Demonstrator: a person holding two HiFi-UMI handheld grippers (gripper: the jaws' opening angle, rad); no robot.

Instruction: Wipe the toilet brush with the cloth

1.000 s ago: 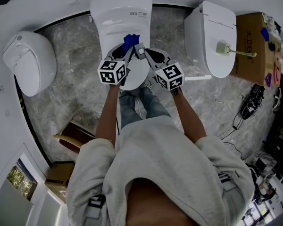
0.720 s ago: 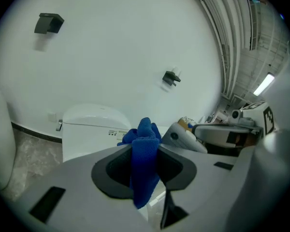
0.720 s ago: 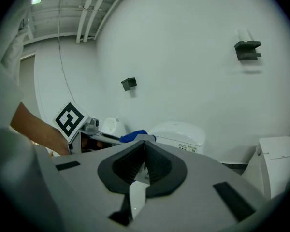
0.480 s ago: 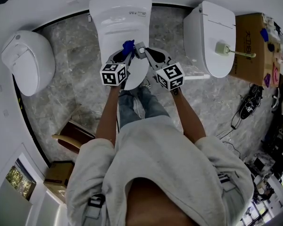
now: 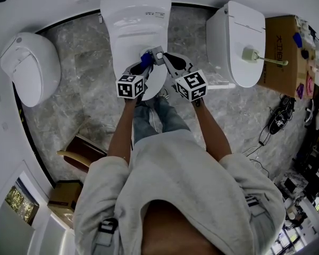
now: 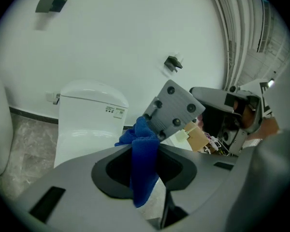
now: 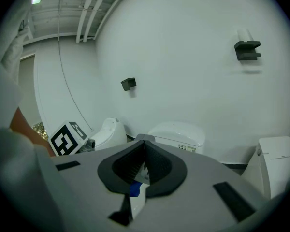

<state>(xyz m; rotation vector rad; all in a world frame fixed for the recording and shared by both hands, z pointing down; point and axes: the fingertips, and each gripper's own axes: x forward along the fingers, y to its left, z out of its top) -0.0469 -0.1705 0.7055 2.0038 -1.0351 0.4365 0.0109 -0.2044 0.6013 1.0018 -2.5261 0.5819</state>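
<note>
My left gripper (image 6: 144,151) is matt grey plastic, and the blue cloth (image 6: 145,170) in it looks soft and fuzzy. The toilet (image 5: 135,9) below is glossy white. The floor (image 5: 90,73) around the toilet is polished, veined stone.

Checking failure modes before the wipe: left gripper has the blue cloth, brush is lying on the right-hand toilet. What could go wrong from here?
1. The toilet brush lies loose on the right toilet's lid, and neither gripper is on it. A one-sided wipe could slide it off.
2. The left gripper pinches only a narrow fold of the cloth, and the rest hangs free. The shut right gripper has its tip against the cloth and could drag it out.
</note>
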